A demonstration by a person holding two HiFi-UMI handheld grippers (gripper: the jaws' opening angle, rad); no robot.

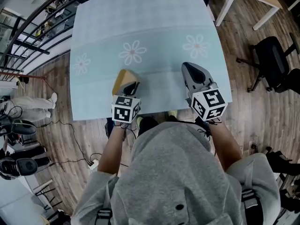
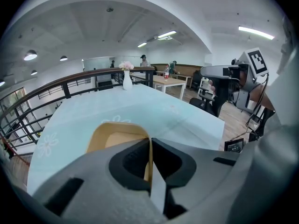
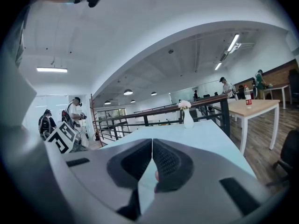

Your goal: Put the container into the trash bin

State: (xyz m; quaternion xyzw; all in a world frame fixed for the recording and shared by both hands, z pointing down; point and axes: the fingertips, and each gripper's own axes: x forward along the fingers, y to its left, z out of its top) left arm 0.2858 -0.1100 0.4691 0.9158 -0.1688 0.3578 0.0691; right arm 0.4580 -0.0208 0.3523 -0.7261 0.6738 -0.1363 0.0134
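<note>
Head view: the left gripper (image 1: 130, 85) holds a tan, round-cornered paper container (image 1: 121, 80) over the near part of the pale blue, daisy-printed tabletop (image 1: 140, 27). The right gripper (image 1: 188, 68) hangs apart from it, to the right.

Left gripper view: the fingers (image 2: 131, 160) are clenched on the container's thin wall.

Right gripper view: the fingers (image 3: 173, 160) are pressed together with nothing between them. A white vase (image 3: 188, 119) stands at the tabletop's far end.

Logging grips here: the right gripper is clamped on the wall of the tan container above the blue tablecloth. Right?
No. The left gripper is the one clamped on the wall of the tan container above the blue tablecloth; the left gripper view shows it. The right gripper is shut on nothing.
</note>
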